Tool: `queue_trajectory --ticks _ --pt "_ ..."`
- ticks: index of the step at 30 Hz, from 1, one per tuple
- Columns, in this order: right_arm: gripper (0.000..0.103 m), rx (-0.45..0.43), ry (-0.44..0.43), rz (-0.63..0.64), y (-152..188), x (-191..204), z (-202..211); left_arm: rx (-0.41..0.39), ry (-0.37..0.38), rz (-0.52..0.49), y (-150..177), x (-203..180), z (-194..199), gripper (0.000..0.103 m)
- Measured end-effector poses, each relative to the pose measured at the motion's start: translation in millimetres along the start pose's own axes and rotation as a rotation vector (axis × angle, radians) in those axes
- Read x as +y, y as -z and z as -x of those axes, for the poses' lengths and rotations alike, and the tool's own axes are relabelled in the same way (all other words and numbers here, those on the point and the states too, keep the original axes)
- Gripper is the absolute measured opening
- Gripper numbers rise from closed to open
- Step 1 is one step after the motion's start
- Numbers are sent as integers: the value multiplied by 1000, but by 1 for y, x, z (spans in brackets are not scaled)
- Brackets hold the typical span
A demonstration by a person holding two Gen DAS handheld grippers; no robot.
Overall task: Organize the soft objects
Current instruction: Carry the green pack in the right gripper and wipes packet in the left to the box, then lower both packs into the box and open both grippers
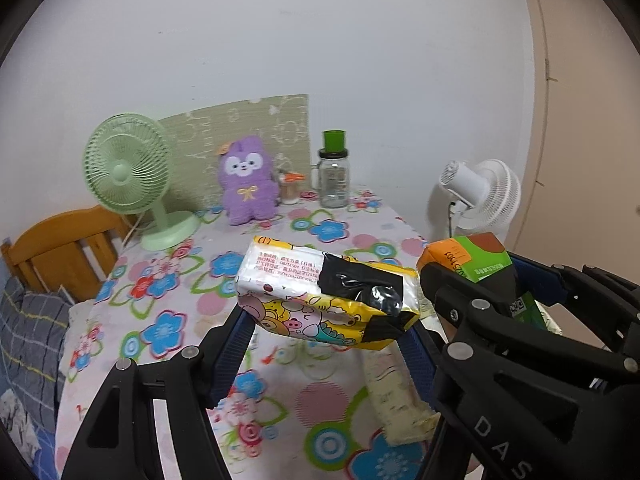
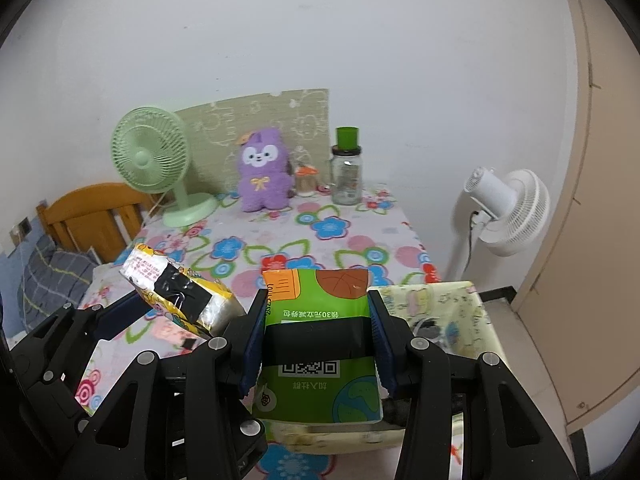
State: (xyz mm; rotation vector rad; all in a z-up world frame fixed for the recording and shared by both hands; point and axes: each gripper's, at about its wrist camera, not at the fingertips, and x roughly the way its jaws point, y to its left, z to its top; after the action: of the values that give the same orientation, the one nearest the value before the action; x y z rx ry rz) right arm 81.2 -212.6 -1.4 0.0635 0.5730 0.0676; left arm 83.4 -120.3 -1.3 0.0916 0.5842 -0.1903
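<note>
My left gripper [image 1: 326, 336] is shut on a yellow cartoon-print tissue pack [image 1: 328, 296] patched with black tape, and holds it tilted above the flowered tablecloth [image 1: 168, 320]. In the right wrist view that pack [image 2: 180, 292] hangs at the left. The right gripper [image 2: 318, 340] is shut on a green tissue pack [image 2: 316, 312] with an orange corner, a black band and a QR code. It hangs over a pale patterned storage box [image 2: 440, 308]. The left wrist view shows the green pack [image 1: 480, 258] at its right edge and the box's rim [image 1: 396, 392] below.
At the back of the table stand a green desk fan [image 2: 150, 160], a purple plush toy [image 2: 264, 172], a small orange-lidded pot [image 2: 306, 180] and a glass jar with a green lid [image 2: 347, 172]. A white floor fan [image 2: 508, 208] stands right, a wooden headboard [image 2: 92, 216] left.
</note>
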Motion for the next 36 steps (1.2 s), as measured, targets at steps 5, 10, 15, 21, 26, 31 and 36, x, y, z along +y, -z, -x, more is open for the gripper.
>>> queue_trajectory --ticks 5,10,15,21,26,31,36 --pt "50 10 27 -20 1 -20 -7 7 30 -24 -3 -20 -9 73" --pt "50 23 54 -43 3 -42 -13 19 55 -48 -5 -39 -20 73" --pt "50 41 76 -68 6 -62 -22 35 80 -71 -5 -56 -31 73" --pt "50 64 102 -89 10 -79 -32 63 104 -89 -4 -72 -44 75" --pt "50 94 116 -105 16 -91 -42 97 111 -108 0 -80 -58 77" --pt "52 133 108 -131 21 -96 -57 112 86 -134 3 -85 -67 89" --pt "62 148 112 -133 23 -95 -65 128 94 -134 4 -82 -73 92"
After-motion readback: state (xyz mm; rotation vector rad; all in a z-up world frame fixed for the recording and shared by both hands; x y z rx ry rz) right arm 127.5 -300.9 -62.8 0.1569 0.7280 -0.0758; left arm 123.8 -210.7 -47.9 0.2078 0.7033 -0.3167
